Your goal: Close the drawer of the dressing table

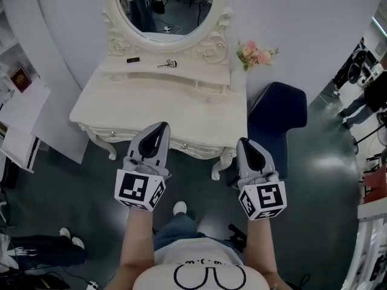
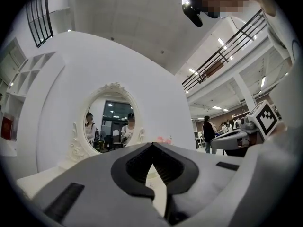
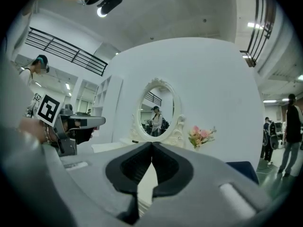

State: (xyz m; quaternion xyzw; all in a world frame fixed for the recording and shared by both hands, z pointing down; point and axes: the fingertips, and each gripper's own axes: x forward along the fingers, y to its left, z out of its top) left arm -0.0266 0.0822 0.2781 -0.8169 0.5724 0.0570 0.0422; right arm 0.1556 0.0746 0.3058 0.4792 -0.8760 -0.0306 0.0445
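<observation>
Both claws are pinched together at the tips with nothing in them. The left claw point(image 1: 162, 125) and the right claw point(image 1: 243, 141) are side by side and well apart, both pointing at the white table point(image 1: 151, 104).

From the head view, the left claw's tips sit over the table's front edge. The right one is just off the front right corner, with the blue chair point(image 1: 279, 116) ahead of it and to its right.

The drawer point(image 1: 209, 89) is the little one under the mirror shelf, straight ahead and between the two claws, nearer the right one's line. It looks like it's poking out a bit, but I honestly can't be sure. Neither claw is near it.

The oval mirror point(image 1: 163, 8) is beyond that, and the pink flowers point(image 1: 255, 54) are far ahead of the right claw.
</observation>
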